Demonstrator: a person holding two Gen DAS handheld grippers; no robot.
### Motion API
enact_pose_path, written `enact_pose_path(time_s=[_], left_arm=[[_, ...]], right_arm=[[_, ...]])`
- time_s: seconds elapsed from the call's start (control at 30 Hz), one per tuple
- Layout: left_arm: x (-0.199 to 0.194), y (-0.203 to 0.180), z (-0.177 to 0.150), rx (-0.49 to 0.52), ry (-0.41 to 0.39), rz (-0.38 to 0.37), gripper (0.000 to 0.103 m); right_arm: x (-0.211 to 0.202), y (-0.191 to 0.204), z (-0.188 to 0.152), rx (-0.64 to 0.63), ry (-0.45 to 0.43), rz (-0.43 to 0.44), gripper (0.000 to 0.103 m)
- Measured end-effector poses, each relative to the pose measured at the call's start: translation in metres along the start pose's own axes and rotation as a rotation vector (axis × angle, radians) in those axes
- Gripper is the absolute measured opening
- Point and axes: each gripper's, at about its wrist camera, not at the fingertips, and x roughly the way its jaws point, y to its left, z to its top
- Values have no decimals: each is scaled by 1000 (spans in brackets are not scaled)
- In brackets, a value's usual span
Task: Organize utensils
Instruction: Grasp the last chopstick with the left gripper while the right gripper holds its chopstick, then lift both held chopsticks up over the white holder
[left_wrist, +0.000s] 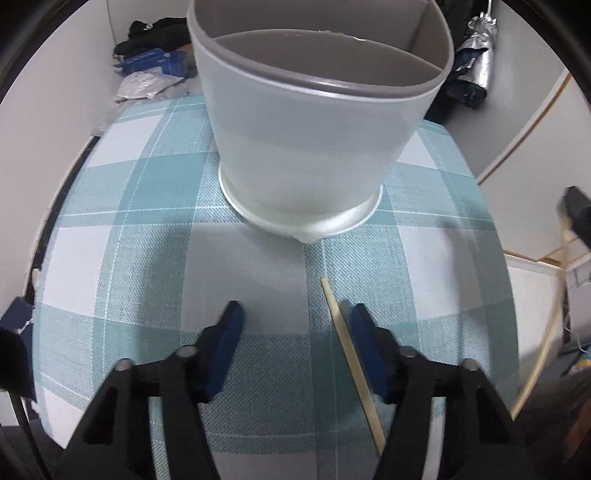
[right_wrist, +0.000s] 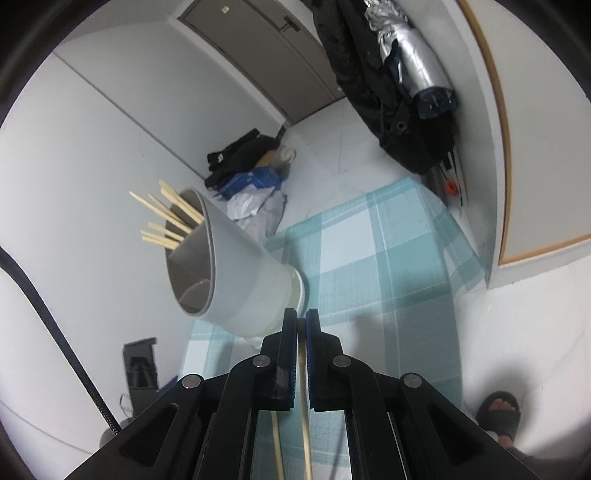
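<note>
Wooden chopstick (left_wrist: 352, 363) is lying on the checked counter (left_wrist: 122, 258) between the left gripper (left_wrist: 295, 339)'s half-open jaws, ready for pinching; the right gripper (right_wrist: 301, 325) is clamping another stick (right_wrist: 303, 391), likely bound for the holder (right_wrist: 236, 273).

I find no text, label, brand or number that I can read in either of my wrist views. The crumpled blue package (left_wrist: 153, 62) on the floor past the table carries pale printing, but it is too small and blurred for me to make out any letters, from my left wrist or from my right.
</note>
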Motion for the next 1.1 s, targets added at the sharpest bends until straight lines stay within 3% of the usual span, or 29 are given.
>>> enact_pose_path(time_s=[0.1, 0.17, 0.23, 0.43, 0.6, 0.83, 1.1], left_arm=[[1, -8, 1, -3, 0, 59, 26], [1, -15, 1, -7, 4, 52, 7], [1, -18, 1, -26, 4, 62, 2], [-5, -14, -2, -91, -2, 14, 1], [-37, -11, -7, -87, -112, -27, 1], [-100, 8, -7, -90, -337, -82, 1], [-128, 4, 6, -49, -455, -84, 1]], right_arm=[[-8, 0, 2, 3, -20, 17, 4], [-12, 1, 3, -4, -31, 24, 4], [-14, 1, 4, -8, -34, 29, 4], [-22, 4, 4, -32, -59, 10, 4], [-29, 8, 3, -62, -88, -9, 4], [-36, 15, 1, -101, -120, -32, 4], [-47, 32, -4, -174, -175, -19, 4]])
